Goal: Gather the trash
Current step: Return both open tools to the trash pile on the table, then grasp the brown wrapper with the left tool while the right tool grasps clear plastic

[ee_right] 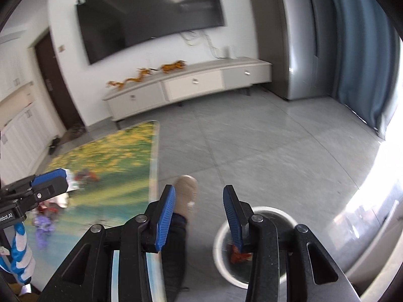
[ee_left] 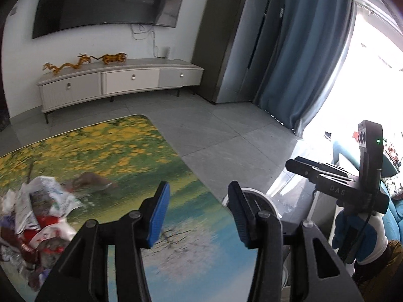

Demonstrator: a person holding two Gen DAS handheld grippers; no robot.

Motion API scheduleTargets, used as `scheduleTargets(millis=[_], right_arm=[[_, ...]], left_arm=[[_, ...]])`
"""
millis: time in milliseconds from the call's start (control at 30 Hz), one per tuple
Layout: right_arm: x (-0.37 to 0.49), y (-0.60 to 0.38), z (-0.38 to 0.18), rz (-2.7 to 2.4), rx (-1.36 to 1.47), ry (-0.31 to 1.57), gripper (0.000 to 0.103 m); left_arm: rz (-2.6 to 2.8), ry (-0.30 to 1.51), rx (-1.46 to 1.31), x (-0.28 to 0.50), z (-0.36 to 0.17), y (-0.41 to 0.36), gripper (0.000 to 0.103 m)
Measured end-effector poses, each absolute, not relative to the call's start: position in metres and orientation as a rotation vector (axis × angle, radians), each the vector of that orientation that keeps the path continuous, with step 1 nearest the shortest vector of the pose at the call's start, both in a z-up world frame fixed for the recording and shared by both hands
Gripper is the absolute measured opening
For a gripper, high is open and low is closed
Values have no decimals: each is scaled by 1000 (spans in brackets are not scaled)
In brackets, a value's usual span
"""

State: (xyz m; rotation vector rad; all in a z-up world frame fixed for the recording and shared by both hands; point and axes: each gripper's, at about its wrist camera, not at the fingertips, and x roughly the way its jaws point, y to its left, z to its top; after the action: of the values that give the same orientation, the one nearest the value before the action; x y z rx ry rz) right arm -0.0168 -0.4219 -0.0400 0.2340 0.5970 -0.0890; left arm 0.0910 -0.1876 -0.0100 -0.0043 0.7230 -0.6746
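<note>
A heap of crumpled wrappers and bags, the trash (ee_left: 37,221), lies on the left part of the table (ee_left: 141,156), whose top is printed with a flower landscape. My left gripper (ee_left: 199,188) hangs open above the table's right side with nothing between its blue pads. A white round bin (ee_right: 252,246) stands on the floor by the table, and an orange-red wrapper (ee_right: 239,254) lies in it. Over the floor, between the table edge and the bin, my right gripper (ee_right: 199,191) is open and empty. The same bin (ee_left: 254,196) shows behind the left gripper's right finger.
A person's shoe (ee_right: 186,193) and dark trouser leg stand on the grey tiles beside the table. A low TV cabinet (ee_left: 121,83) lines the far wall, with a fridge (ee_left: 236,50) and a blue curtain (ee_left: 302,58) to its right. A teal sofa (ee_left: 395,201) is at the right edge.
</note>
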Motion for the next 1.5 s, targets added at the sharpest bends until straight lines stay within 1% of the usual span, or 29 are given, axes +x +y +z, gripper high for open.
scheduleTargets(millis=[133,300,533,667,833,1067,1133,1200,1267,1500], right_arm=[[-5,-376,-32,-6,207,588,38],[10,-330,-31,72,183,596,41],[36,-278,-41,146,147,646,41],[58,-255,-48,176,134,677,44],[84,-236,-56,209,117,712,46],[123,-220,-65,241,92,743,56],[136,-215,-68,248,80,752,57],[147,-210,-72,257,75,764,57],[160,-205,-78,268,65,776,57],[192,-190,-91,305,15,804,60]], left_arm=[[-559,703,-72,86,-11,-103,46],[-407,704,-150,74,-28,-4,46],[-239,734,-214,67,-56,98,46],[-217,742,-228,78,-64,125,46],[-233,770,-226,99,-77,135,46],[-272,815,-239,127,-97,138,45],[-295,824,-232,130,-99,135,37],[-306,825,-229,131,-100,132,23],[-316,822,-227,131,-99,129,13],[-337,813,-202,126,-94,121,3]])
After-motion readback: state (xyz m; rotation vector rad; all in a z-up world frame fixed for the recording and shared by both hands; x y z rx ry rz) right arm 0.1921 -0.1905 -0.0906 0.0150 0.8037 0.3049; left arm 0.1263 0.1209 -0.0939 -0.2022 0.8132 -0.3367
